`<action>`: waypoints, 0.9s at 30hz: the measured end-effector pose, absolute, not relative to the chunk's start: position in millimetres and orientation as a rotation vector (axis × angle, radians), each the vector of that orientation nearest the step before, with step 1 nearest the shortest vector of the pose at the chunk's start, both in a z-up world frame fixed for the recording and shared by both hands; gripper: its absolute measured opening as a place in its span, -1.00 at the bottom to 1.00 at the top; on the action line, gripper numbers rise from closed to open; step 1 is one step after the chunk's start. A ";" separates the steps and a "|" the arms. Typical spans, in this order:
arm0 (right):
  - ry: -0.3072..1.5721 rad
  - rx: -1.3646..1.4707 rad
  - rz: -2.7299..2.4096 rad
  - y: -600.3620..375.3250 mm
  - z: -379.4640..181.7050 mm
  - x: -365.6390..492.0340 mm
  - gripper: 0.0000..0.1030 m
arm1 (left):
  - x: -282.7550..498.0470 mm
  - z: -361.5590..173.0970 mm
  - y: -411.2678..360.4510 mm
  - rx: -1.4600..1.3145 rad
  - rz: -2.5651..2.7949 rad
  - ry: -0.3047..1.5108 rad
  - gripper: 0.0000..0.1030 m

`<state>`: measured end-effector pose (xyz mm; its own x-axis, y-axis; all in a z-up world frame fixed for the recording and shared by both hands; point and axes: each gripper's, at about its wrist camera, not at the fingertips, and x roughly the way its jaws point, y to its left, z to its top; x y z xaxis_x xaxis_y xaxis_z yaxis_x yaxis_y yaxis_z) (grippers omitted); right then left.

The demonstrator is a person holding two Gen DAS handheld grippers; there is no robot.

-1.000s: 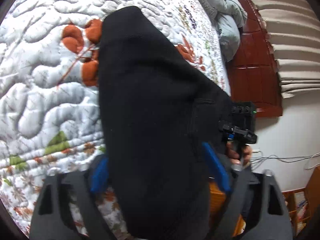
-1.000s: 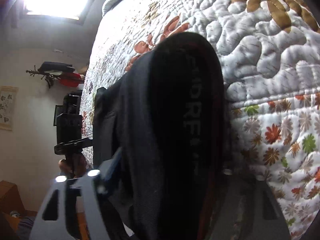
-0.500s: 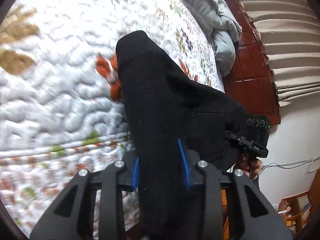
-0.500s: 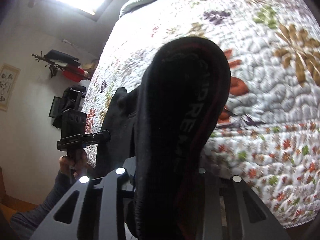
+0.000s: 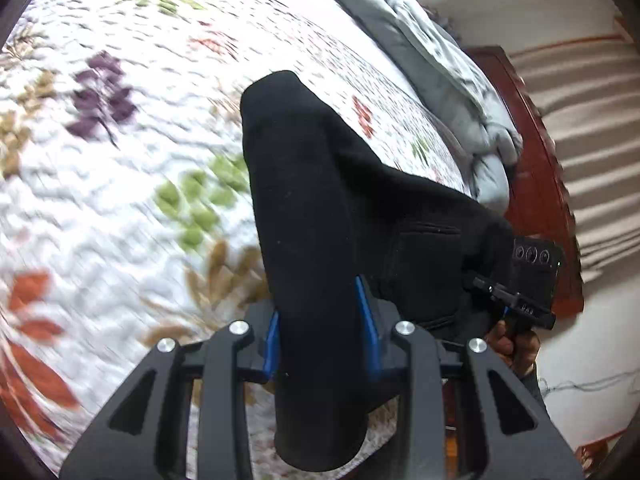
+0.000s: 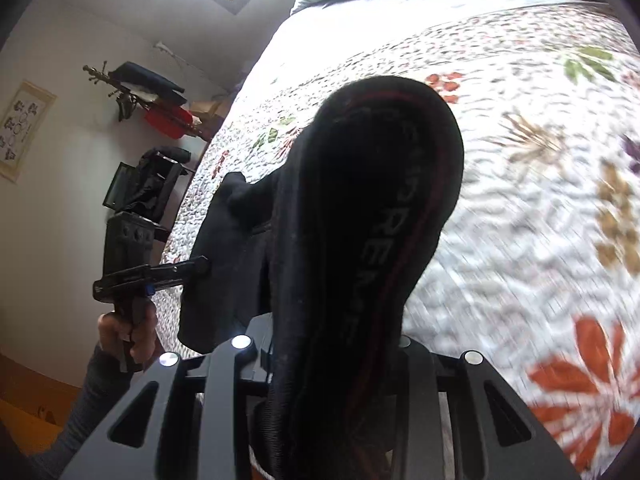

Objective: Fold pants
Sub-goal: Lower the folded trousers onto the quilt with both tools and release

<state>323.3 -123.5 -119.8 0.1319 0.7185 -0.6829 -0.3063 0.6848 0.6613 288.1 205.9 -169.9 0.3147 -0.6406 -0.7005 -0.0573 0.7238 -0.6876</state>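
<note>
The black fabric pants (image 5: 320,216) hung in the air over a white quilted bedspread with a leaf and flower print (image 5: 120,184), held up by both tools. In the left wrist view, the left gripper (image 5: 320,332) had its blue-padded jaws narrowed onto a thick bunched fold of the cloth, which rose toward 12 o'clock and drooped below the jaws at 6 o'clock. At 3 o'clock the cloth spread out to the right gripper (image 5: 480,280), gripped by a hand (image 5: 512,344). A rumpled grey duvet (image 5: 452,92) lay at 1 o'clock beside a dark red wooden bed frame (image 5: 536,184).

In the right wrist view, the pants (image 6: 372,232) showed grey lettering and a red stripe, pinched tight in the right gripper (image 6: 332,352); its pads were hidden by the cloth. At 9 o'clock the left gripper (image 6: 200,266) was clamped on the far edge, with a hand (image 6: 128,332) below it. The bedspread (image 6: 520,208) filled 1 to 5 o'clock, blurred
</note>
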 end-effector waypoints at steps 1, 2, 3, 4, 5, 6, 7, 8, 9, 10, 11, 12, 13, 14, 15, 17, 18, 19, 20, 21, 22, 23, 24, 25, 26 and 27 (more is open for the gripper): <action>1.238 0.405 0.779 -107.8 -123.1 336.3 -0.40 | 296.6 -172.5 219.5 -0.700 -0.411 1.211 -0.39; 1.247 0.402 0.785 -98.2 -126.1 346.0 -0.40 | 304.4 -175.8 231.9 -0.711 -0.397 1.218 -0.39; 1.255 0.399 0.789 -88.4 -130.6 354.2 -0.40 | 311.6 -180.2 244.0 -0.723 -0.383 1.228 -0.39; 1.266 0.401 0.792 -79.8 -137.7 362.7 -0.40 | 319.5 -186.0 256.2 -0.730 -0.366 1.241 -0.39; 1.276 0.404 0.793 -70.6 -144.6 369.3 -0.40 | 326.6 -192.7 266.4 -0.733 -0.353 1.256 -0.38; 1.293 0.408 0.787 -64.9 -155.1 375.2 -0.40 | 330.3 -198.5 272.2 -0.734 -0.345 1.266 -0.38; 1.305 0.407 0.779 -61.8 -163.7 376.2 -0.40 | 334.7 -206.8 278.3 -0.732 -0.331 1.285 -0.37; 1.320 0.411 0.770 -59.9 -173.1 379.5 -0.39 | 338.0 -215.3 282.5 -0.731 -0.324 1.302 -0.36; 1.339 0.435 0.766 -62.9 -185.2 383.0 -0.37 | 340.3 -223.1 284.2 -0.727 -0.322 1.315 -0.34; 1.350 0.454 0.767 -65.4 -192.8 384.0 -0.27 | 339.9 -228.9 284.9 -0.721 -0.324 1.320 -0.27; 1.359 0.462 0.766 -66.1 -199.9 384.2 -0.02 | 339.2 -233.6 284.3 -0.719 -0.330 1.319 -0.20; 1.363 0.455 0.755 -66.5 -204.4 384.6 0.10 | 338.4 -236.8 284.3 -0.725 -0.338 1.310 -0.17; 1.355 0.460 0.763 -68.7 -205.5 384.9 0.14 | 337.5 -237.5 286.0 -0.729 -0.343 1.302 -0.13; 1.349 0.465 0.763 -70.6 -203.2 383.7 0.22 | 337.1 -235.8 286.0 -0.731 -0.347 1.294 -0.07; 1.336 0.462 0.748 -75.1 -197.5 382.1 0.25 | 333.3 -233.8 291.3 -0.731 -0.349 1.283 -0.01; 1.290 0.473 0.705 -93.9 -185.3 380.3 0.25 | 325.6 -216.1 302.0 -0.681 -0.282 1.235 0.49; 1.243 0.481 0.658 -106.8 -174.8 380.7 0.24 | 322.5 -201.6 307.9 -0.631 -0.218 1.195 0.56; 1.185 0.485 0.629 -116.8 -162.0 380.6 0.12 | 319.5 -187.0 314.1 -0.586 -0.167 1.155 0.57; 1.122 0.502 0.631 -124.6 -146.3 379.9 -0.07 | 318.9 -173.4 314.7 -0.561 -0.153 1.118 0.57; 1.070 0.524 0.647 -127.3 -130.5 379.8 -0.12 | 318.9 -158.7 314.9 -0.549 -0.168 1.072 0.57; 1.035 0.535 0.672 -125.4 -119.2 380.2 -0.20 | 319.0 -142.9 312.0 -0.552 -0.200 1.023 0.57; 1.022 0.536 0.700 -117.5 -111.9 382.0 -0.25 | 320.8 -133.1 308.5 -0.560 -0.234 0.990 0.57; 1.038 0.534 0.736 -103.1 -110.1 386.2 -0.25 | 325.4 -124.8 301.5 -0.582 -0.309 0.953 0.57; 1.060 0.535 0.752 -97.3 -114.1 390.6 -0.26 | 331.0 -122.9 294.3 -0.614 -0.374 0.941 0.61; 1.097 0.543 0.768 -85.0 -121.9 397.4 -0.26 | 340.9 -126.2 285.4 -0.661 -0.436 0.947 0.61; 1.119 0.546 0.765 -76.6 -130.1 402.6 -0.26 | 351.5 -133.2 277.6 -0.692 -0.464 0.963 0.61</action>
<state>402.6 -76.6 -130.1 0.2336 0.7752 -0.5869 -0.2660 0.6316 0.7283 351.5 277.6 -133.2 0.5020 -0.6392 -0.5826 0.0580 0.6970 -0.7147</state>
